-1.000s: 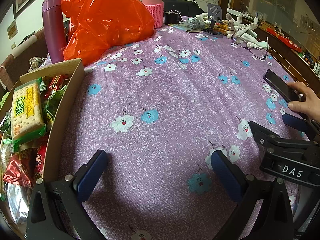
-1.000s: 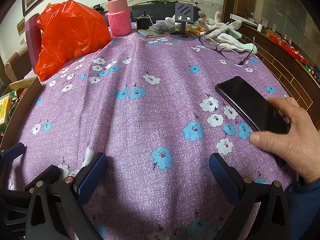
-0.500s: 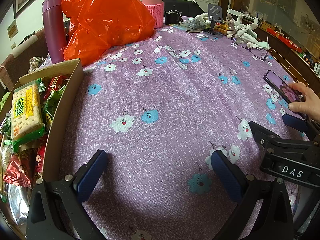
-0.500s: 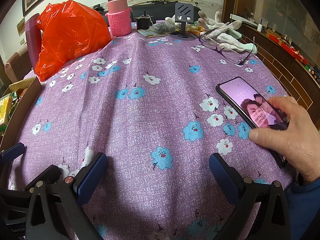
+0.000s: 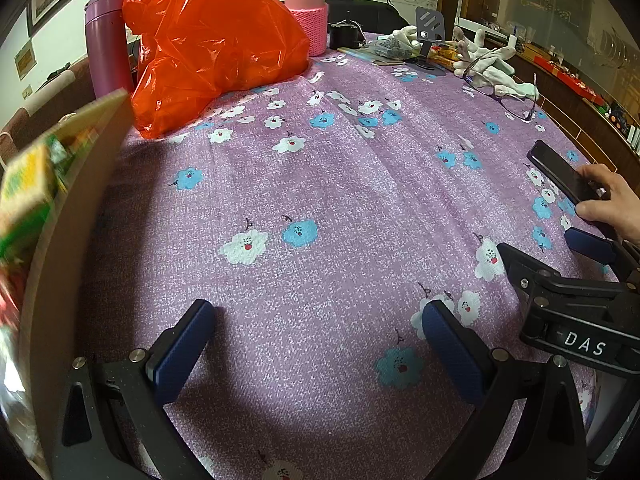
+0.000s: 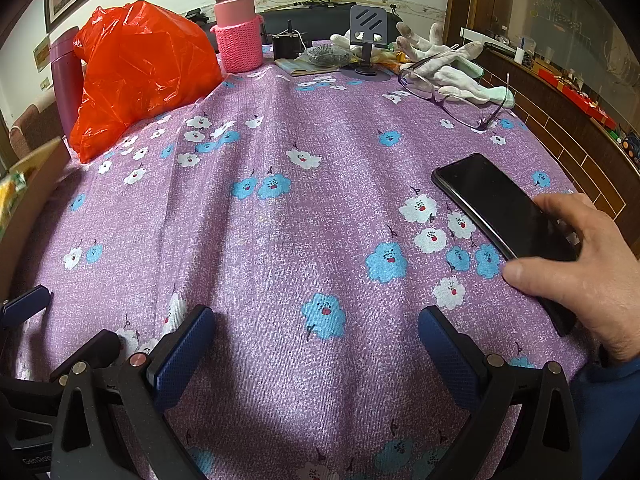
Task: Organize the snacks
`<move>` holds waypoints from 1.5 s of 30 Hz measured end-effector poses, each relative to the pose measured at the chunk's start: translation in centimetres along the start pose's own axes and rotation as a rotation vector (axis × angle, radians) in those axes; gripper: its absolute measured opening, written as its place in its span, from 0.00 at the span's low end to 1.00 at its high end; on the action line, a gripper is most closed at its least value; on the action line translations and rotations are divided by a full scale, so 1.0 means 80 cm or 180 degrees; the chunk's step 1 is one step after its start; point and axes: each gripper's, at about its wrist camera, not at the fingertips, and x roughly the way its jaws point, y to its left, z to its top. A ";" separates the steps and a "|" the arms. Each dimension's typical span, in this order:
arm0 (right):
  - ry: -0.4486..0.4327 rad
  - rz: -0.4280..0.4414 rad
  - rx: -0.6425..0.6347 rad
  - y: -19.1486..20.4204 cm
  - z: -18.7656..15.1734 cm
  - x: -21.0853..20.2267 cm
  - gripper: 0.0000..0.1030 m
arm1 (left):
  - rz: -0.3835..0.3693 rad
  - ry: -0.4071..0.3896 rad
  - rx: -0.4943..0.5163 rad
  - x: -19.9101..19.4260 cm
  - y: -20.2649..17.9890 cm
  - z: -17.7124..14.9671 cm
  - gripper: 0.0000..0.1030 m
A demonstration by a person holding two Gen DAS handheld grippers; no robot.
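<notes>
Snacks [image 5: 24, 184] lie in a cardboard box [image 5: 76, 216] at the left edge of the table, blurred in the left wrist view. Both grippers rest low over the purple flowered cloth [image 5: 320, 184]. The left gripper [image 5: 316, 344] has its blue fingers [image 5: 182, 346] spread wide and holds nothing. The right gripper [image 6: 312, 348] is also wide apart and empty. To its right, a bare hand [image 6: 588, 264] touches a dark phone [image 6: 500, 208] on the cloth. An orange plastic bag [image 5: 208, 44] stands behind the box.
</notes>
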 end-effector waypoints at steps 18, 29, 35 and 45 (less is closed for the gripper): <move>0.0000 0.0000 -0.0001 -0.001 0.000 0.001 0.99 | 0.0000 0.0001 0.0000 0.000 0.000 0.000 1.00; -0.0002 0.0001 -0.0001 -0.001 0.000 0.001 0.99 | 0.0001 0.0002 0.0000 -0.001 0.000 0.000 1.00; -0.0003 0.0002 -0.0001 -0.001 -0.001 0.001 0.99 | 0.0001 0.0001 -0.0001 -0.001 0.003 0.000 1.00; -0.0002 0.0002 -0.0001 -0.001 0.000 0.001 0.99 | 0.0001 0.0001 -0.0001 -0.002 0.003 -0.001 1.00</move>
